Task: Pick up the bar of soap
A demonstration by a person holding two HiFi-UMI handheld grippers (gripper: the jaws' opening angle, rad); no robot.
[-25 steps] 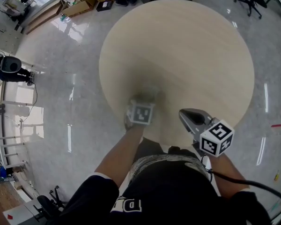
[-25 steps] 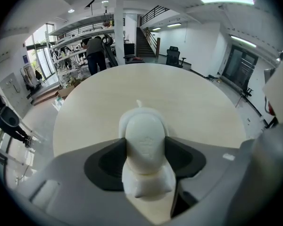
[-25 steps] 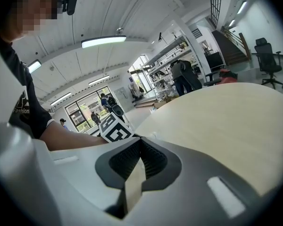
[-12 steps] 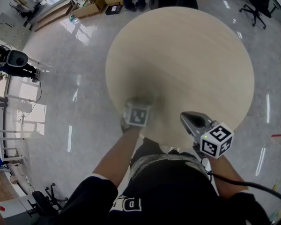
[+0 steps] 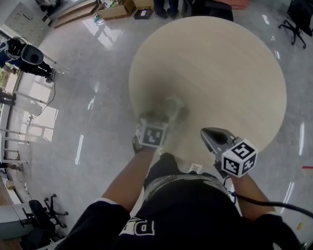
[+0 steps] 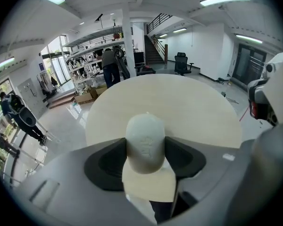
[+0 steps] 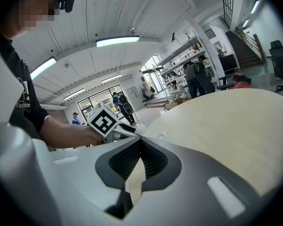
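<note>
From the head view, my left gripper (image 5: 171, 110) reaches over the near edge of the round, pale wooden table (image 5: 224, 56). Its square-marked cube (image 5: 152, 133) is turned up at me, and its tips are blurred. There is a pale smear at those tips that I take for the bar, but this view is too soft to be sure. My right gripper (image 5: 205, 134) hangs just off the table's near rim, to the right of my other hand and apart from it, over my dark shirt. Glossy grey floor (image 5: 94, 87) lies all round the table, with cardboard boxes (image 5: 126, 4) and a black office chair (image 5: 298, 15) far off. In the left gripper view things are plain: the whitish-green oval bar of soap (image 6: 145, 142), rounded at the top with a mark pressed into its face, stands upright between my two dark pads (image 6: 108, 166). Both pads press against its sides, so this gripper is clamped on the soap. The tabletop shows beyond the bar and under it, and the bar looks clear of the wood. In the right gripper view my ribbed black fingertips (image 7: 127, 160) meet at their ends with nothing between them, so these jaws are closed and empty. The table stretches away to the right, and the left gripper's cube sits in my other hand (image 7: 78, 135) just beyond.
</note>
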